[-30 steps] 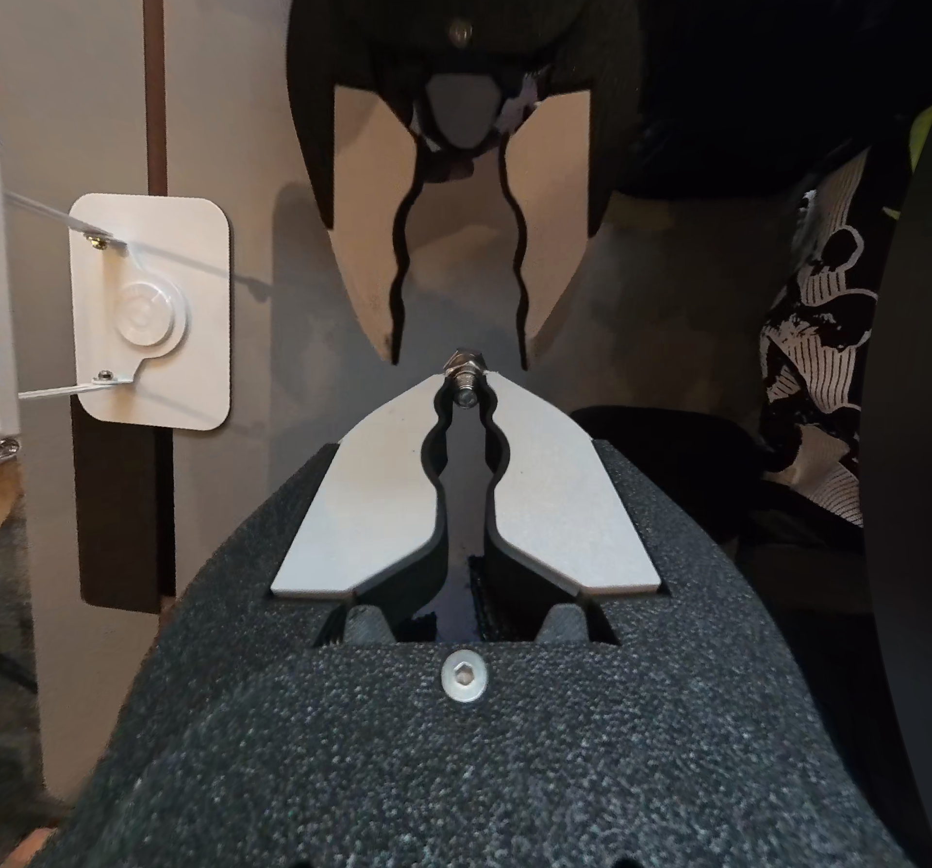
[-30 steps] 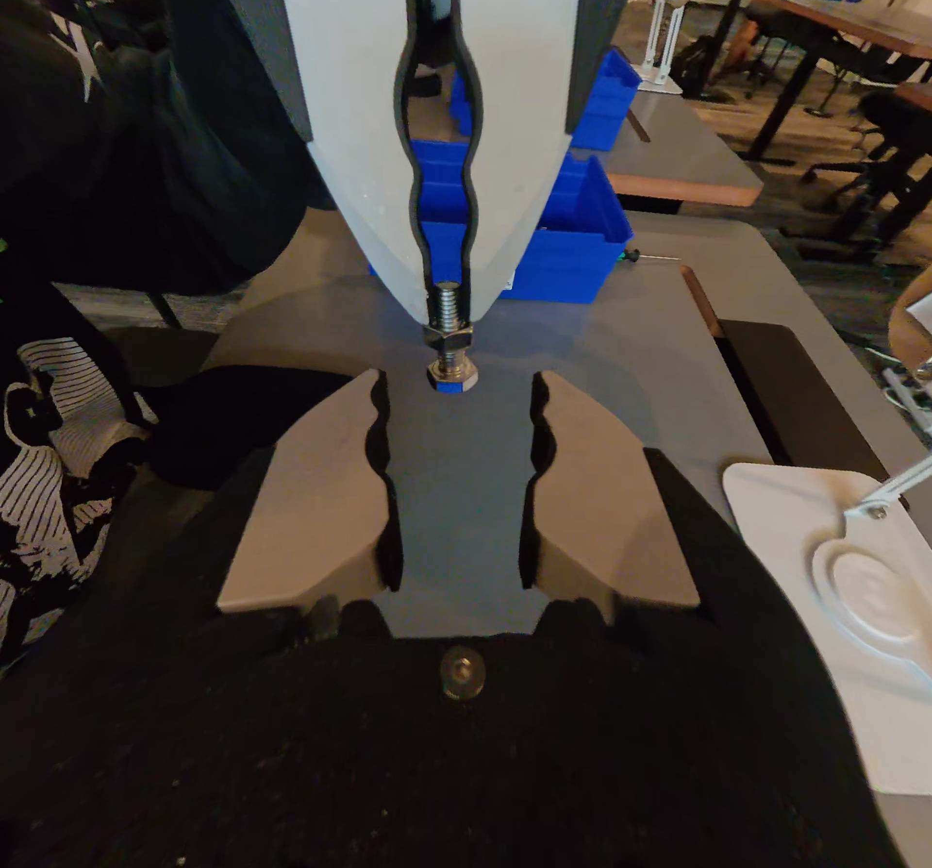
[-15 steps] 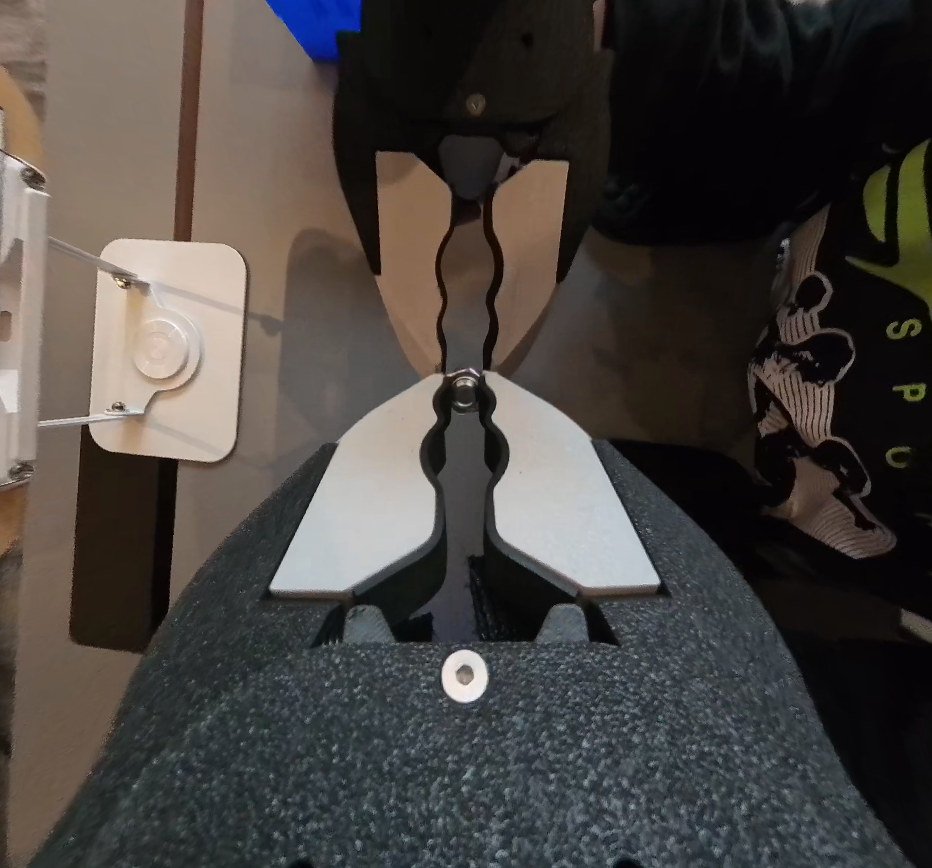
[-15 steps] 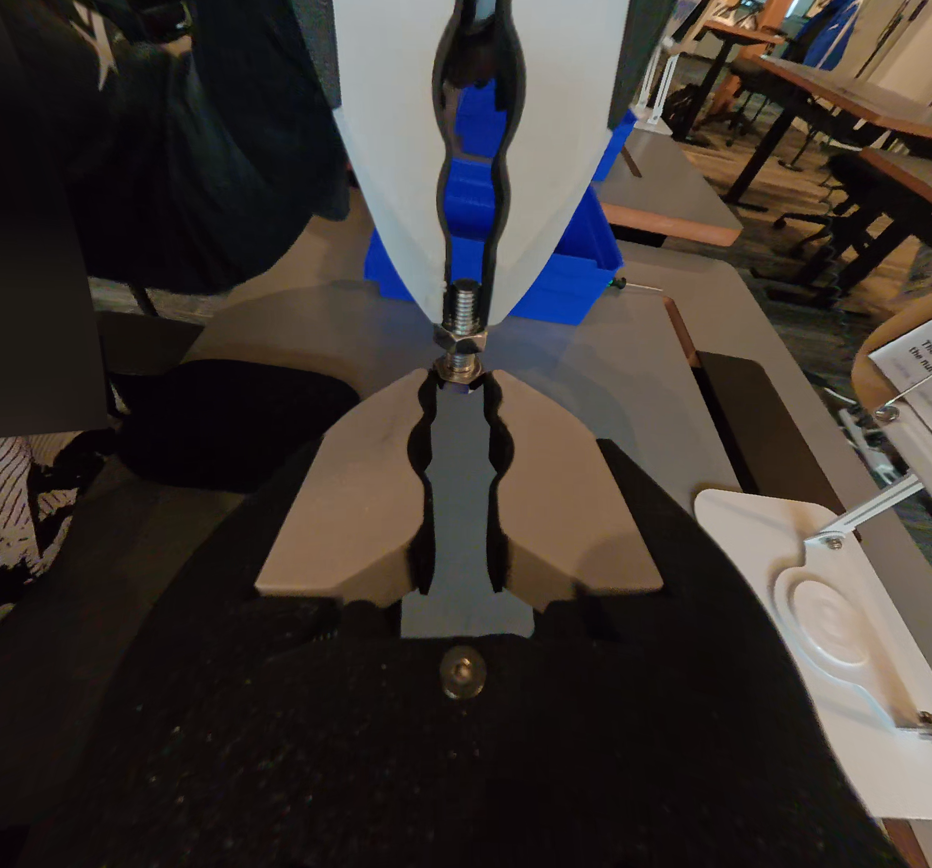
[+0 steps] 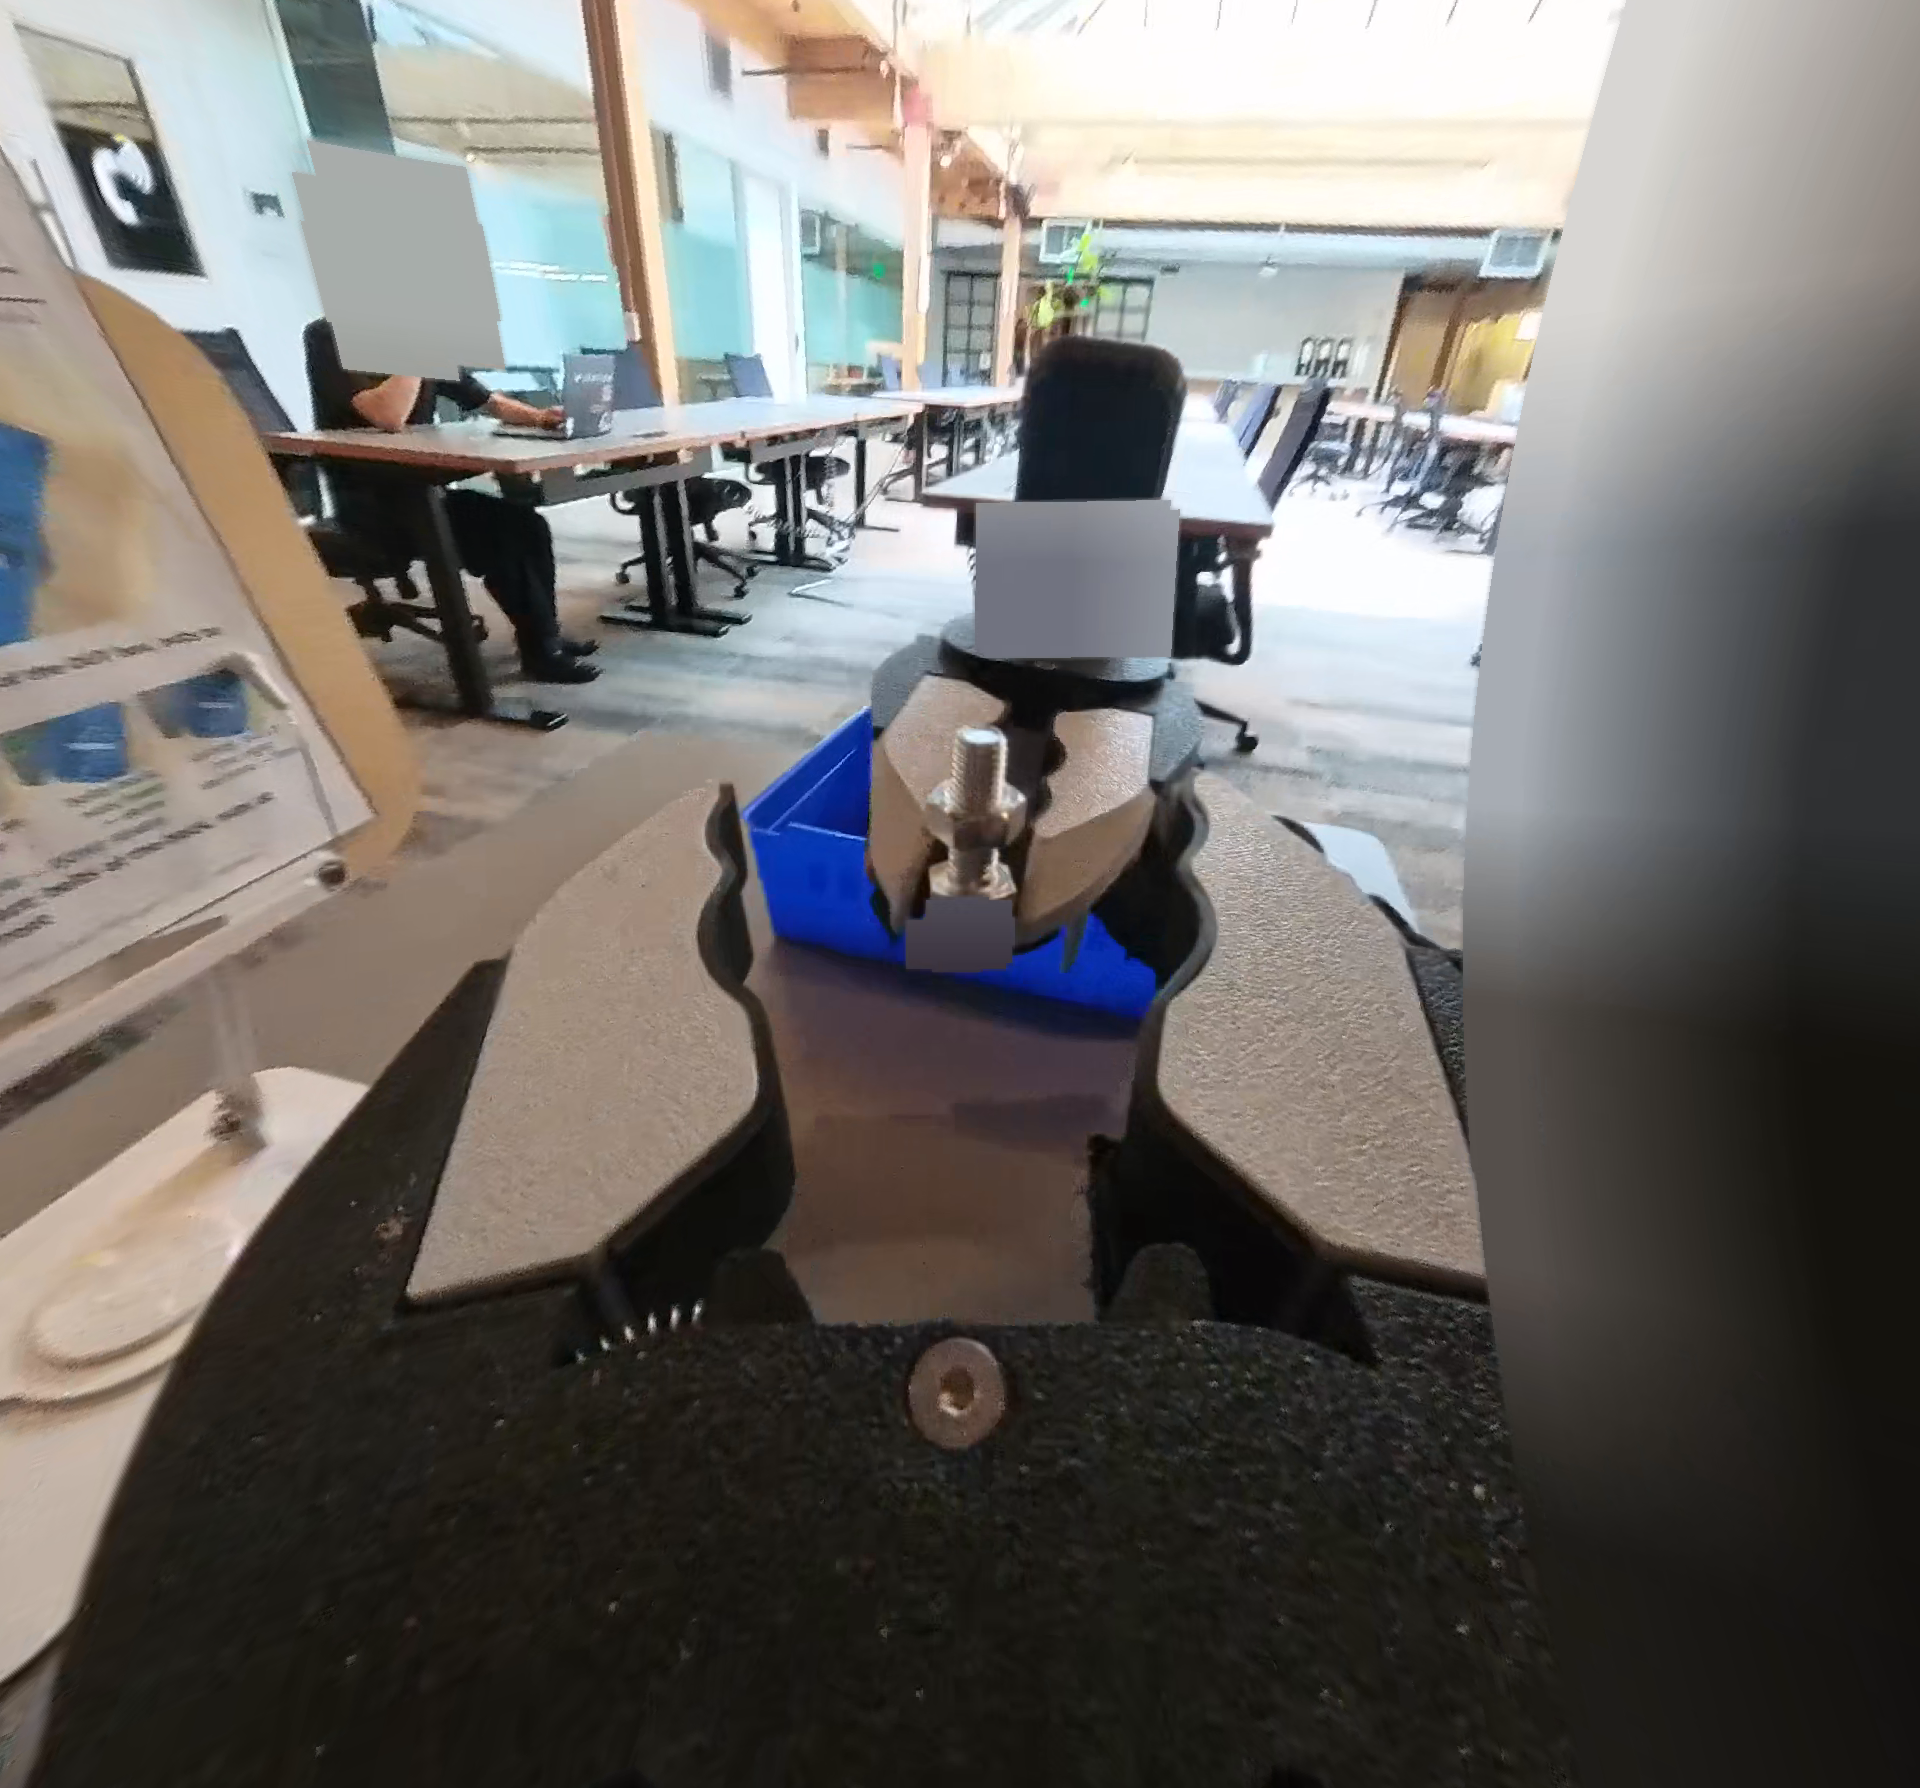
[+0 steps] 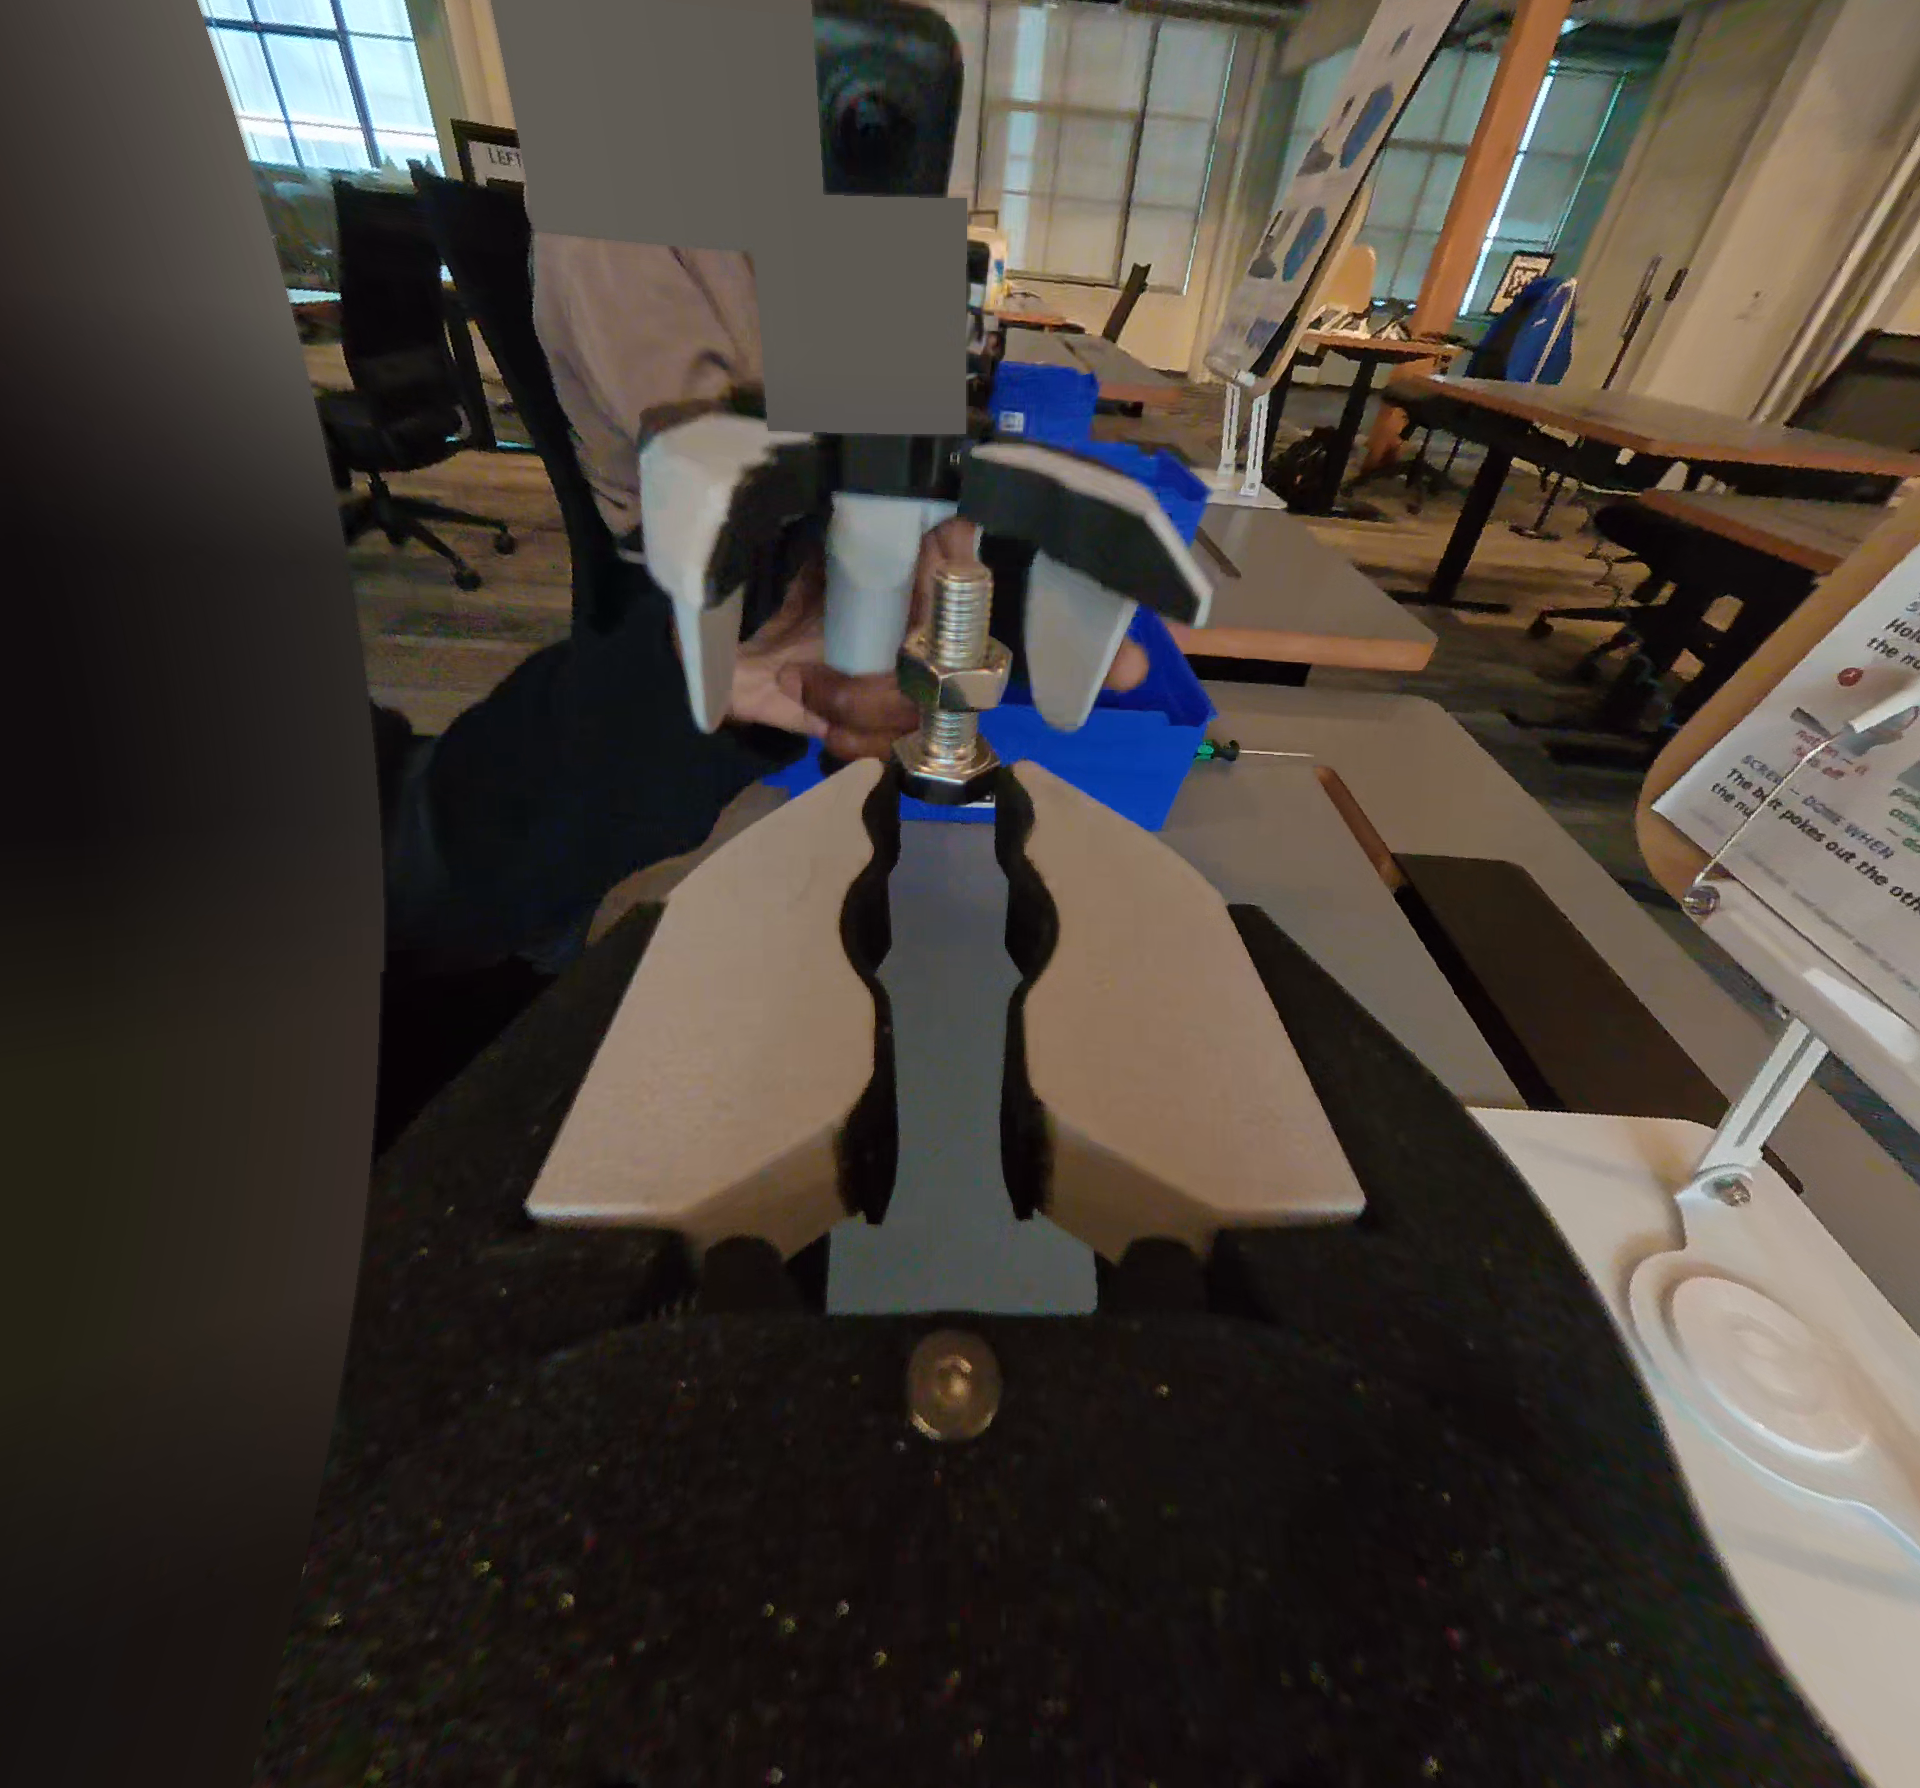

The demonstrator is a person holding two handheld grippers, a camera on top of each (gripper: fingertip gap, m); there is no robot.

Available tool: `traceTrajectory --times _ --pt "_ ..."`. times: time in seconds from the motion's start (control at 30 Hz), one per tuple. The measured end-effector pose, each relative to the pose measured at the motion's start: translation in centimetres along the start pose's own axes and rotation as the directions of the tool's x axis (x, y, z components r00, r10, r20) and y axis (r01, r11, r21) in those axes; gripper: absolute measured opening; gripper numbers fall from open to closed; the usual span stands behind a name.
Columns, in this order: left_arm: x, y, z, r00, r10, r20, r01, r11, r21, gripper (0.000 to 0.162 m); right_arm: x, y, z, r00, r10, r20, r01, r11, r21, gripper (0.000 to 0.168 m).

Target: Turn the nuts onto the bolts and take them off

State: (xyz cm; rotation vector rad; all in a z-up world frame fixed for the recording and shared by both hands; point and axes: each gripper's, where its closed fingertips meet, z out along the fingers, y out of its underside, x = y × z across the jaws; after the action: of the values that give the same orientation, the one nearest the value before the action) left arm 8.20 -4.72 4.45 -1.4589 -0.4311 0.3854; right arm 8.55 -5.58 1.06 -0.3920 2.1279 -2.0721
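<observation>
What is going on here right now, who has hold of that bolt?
The right gripper has its fingers closed on the hex head of the silver threaded bolt, holding it upright above the grey table. A silver hex nut sits partway along the threads. The left gripper is open, off the bolt. A blue plastic bin stands behind.

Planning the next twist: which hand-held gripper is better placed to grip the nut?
Left. The left hand-held gripper is open and free, facing the nut; the right hand-held gripper is shut on the bolt head, holding it upright.
</observation>
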Motion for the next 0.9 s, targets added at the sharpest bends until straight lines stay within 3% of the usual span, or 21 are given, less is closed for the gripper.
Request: traceTrajectory --times 0.23,0.4,0.6,0.83,0.9 --pt "0.2 1.9 1.6 0.999 -0.018 -0.031 0.016 0.998 -0.062 0.066 -0.2 -0.2 -0.2 1.0 0.005 0.017 -0.005 1.0 0.009 0.017" --pt "0.5 1.4 1.3 0.998 -0.017 -0.055 0.015 0.999 -0.045 0.039 -0.5 0.0 0.1 0.999 0.007 0.034 -0.007 1.0 0.0 0.017" --pt "0.9 1.4 1.0 0.995 -0.025 -0.098 0.021 0.999 -0.037 0.019 -0.6 0.0 0.2 0.999 0.01 0.041 -0.01 1.0 0.004 0.017" --pt "1.4 2.0 1.0 0.994 0.014 -0.111 -0.023 0.997 -0.08 0.018 -1.1 0.5 -0.3 0.997 0.036 0.069 -0.032 0.998 -0.05 0.019" --pt "1.8 2.5 1.1 0.99 0.011 -0.137 -0.024 0.995 -0.096 0.018 -0.7 1.2 -1.5 0.999 0.034 0.032 -0.03 0.993 -0.113 0.035"
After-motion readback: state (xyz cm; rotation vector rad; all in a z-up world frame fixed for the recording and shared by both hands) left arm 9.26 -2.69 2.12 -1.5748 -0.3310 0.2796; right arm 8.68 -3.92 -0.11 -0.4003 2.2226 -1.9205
